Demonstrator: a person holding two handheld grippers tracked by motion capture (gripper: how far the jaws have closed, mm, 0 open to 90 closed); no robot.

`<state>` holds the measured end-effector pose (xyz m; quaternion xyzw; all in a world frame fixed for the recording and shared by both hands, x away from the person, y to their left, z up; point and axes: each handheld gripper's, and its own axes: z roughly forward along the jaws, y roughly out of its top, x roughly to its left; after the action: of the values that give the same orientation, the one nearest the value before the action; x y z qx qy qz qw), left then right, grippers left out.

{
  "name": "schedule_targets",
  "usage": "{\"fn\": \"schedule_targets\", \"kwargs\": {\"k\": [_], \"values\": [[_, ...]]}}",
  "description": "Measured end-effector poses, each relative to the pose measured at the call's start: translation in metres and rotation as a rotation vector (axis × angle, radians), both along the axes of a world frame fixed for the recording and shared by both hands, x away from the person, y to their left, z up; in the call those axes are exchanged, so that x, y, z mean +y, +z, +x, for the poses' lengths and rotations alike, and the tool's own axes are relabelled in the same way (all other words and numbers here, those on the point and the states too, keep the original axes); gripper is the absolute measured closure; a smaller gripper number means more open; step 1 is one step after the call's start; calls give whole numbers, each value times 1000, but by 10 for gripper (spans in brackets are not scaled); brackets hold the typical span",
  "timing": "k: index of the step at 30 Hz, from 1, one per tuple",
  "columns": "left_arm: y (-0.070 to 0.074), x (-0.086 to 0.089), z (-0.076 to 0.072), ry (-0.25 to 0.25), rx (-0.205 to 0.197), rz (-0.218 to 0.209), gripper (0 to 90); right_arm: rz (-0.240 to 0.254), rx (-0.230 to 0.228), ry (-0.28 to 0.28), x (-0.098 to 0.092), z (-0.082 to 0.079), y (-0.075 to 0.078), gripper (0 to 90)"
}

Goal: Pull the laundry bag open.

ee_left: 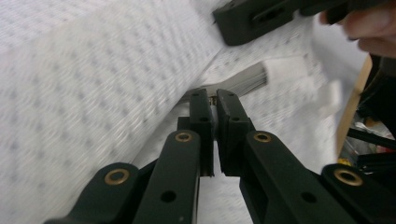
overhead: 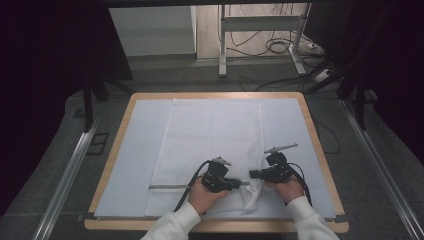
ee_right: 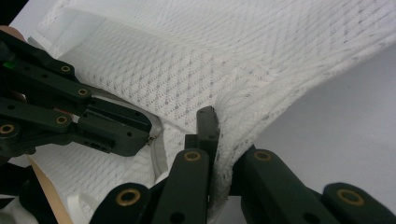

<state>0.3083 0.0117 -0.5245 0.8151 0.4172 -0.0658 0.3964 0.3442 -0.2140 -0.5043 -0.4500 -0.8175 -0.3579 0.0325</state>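
Two grippers at work, one in each hand, tips facing each other near the tabletop's near edge. The left gripper [overhead: 239, 184] has its jaws pinched tight on a small metal zipper pull [ee_left: 213, 100] at the end of the grey zipper [overhead: 167, 186]. The right gripper [overhead: 253, 174] is clamped too, with a fold of white mesh squeezed between its jaws and bunched up off the surface. That mesh is a single laundry bag [overhead: 215, 135], lying flat on the one pale sheet [overhead: 137, 150] that covers the wooden table [overhead: 313, 127]. Its long axis runs from the near edge to the far edge, zipper end nearest the person, zipper lying along the near edge.
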Motion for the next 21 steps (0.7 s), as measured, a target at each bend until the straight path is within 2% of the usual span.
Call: {"fn": "schedule_targets", "kwargs": {"k": [9, 19, 21], "values": [[-2, 12, 0, 13, 19, -6, 870, 10, -8, 3, -2, 0, 1, 888], [-2, 16, -1, 8, 17, -5, 870, 8, -5, 8, -2, 0, 1, 887], [-2, 16, -2, 8, 9, 7, 870, 9, -4, 11, -2, 0, 0, 888]]}}
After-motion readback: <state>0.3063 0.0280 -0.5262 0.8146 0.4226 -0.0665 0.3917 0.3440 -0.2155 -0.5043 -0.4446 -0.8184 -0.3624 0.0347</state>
